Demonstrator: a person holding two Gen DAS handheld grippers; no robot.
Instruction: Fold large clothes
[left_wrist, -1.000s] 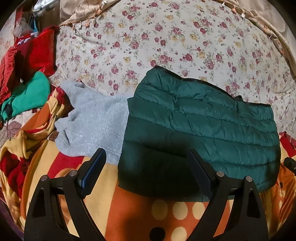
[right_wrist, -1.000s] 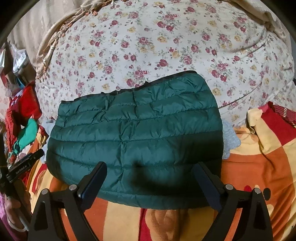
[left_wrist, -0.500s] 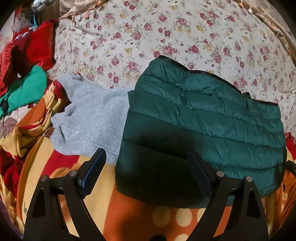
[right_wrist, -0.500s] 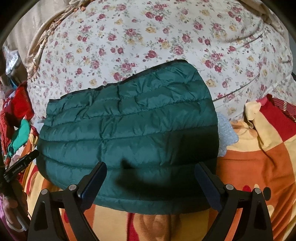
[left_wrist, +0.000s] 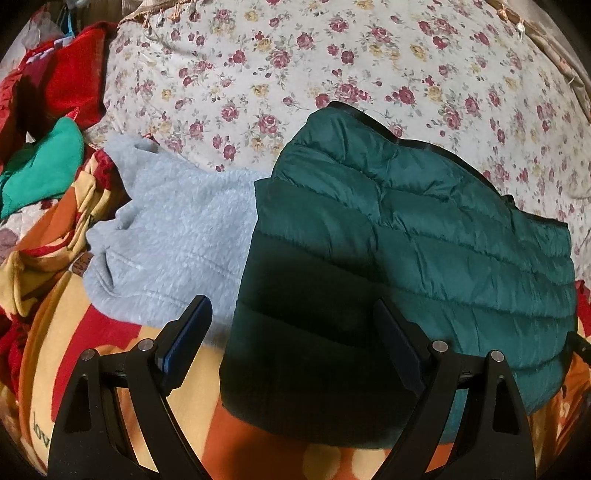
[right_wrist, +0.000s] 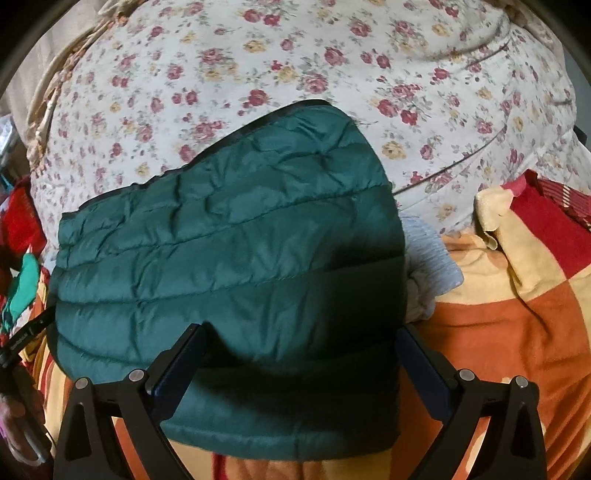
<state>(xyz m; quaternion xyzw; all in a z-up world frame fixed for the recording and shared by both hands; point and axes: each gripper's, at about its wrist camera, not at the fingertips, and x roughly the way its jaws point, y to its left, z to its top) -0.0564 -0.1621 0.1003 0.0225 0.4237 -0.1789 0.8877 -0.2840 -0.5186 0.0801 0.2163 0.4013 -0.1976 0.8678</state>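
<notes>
A dark green quilted jacket (left_wrist: 424, 240) lies folded into a block on the bed, half on top of a pale grey fleece garment (left_wrist: 173, 236). My left gripper (left_wrist: 291, 306) hovers open above the jacket's near left corner, its left finger over the fleece edge. In the right wrist view the jacket (right_wrist: 229, 258) fills the middle and a bit of the fleece (right_wrist: 428, 254) pokes out on its right. The right gripper (right_wrist: 300, 330) hangs over the jacket's near right part with its jaws opening. The jacket lies below the fingers, and the pads do not press on it.
A floral sheet (left_wrist: 295, 66) covers the bed behind. An orange, red and yellow blanket (right_wrist: 517, 314) lies under and in front of the clothes. Red cloth (left_wrist: 62, 85) and a bright green garment (left_wrist: 40, 166) are piled at the left. A hand with the left gripper (right_wrist: 22, 343) shows at the left edge.
Both grippers have come forward and lower toward the jacket, which now looks larger in each view. The right gripper's fingers stand slightly wider apart. The clothes have not moved.
</notes>
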